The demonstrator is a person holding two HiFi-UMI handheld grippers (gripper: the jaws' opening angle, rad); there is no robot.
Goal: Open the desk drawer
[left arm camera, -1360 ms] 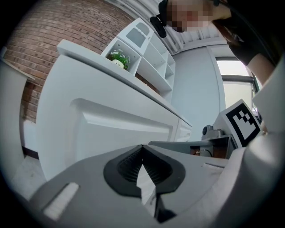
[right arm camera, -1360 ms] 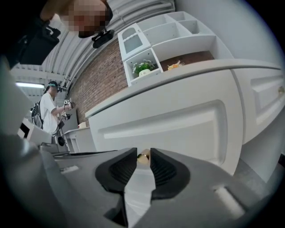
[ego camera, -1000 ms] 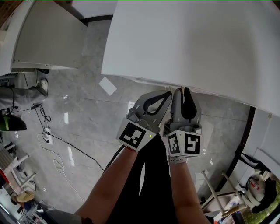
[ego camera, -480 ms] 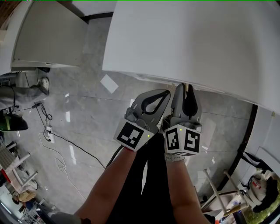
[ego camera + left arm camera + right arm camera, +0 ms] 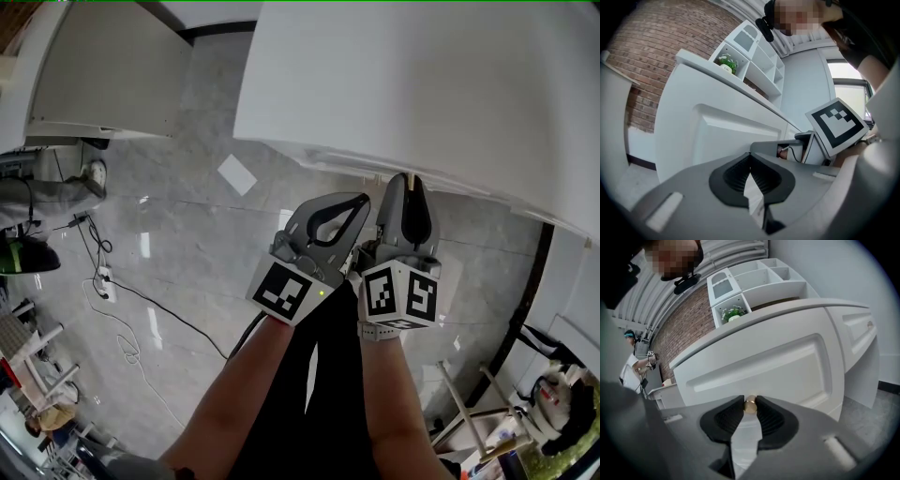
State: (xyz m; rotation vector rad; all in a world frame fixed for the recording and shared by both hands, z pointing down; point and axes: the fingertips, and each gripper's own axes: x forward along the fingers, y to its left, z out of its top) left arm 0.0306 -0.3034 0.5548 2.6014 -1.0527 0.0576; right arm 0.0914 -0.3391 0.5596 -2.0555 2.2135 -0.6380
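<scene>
The left gripper [image 5: 750, 157] is closed on nothing, just beside the right gripper [image 5: 750, 407]. The right gripper's jaws clamp the small brass knob [image 5: 750, 404] on the white drawer [image 5: 768, 364], under the near edge of the desk [image 5: 422, 84].

I see a grey floor [image 5: 187, 225] with a white paper [image 5: 236, 174] lying on it, upper middle. A black cord [image 5: 173, 323] runs across the lower left. A green plant [image 5: 731, 313] sits in a white shelf [image 5: 761, 289] up top.
</scene>
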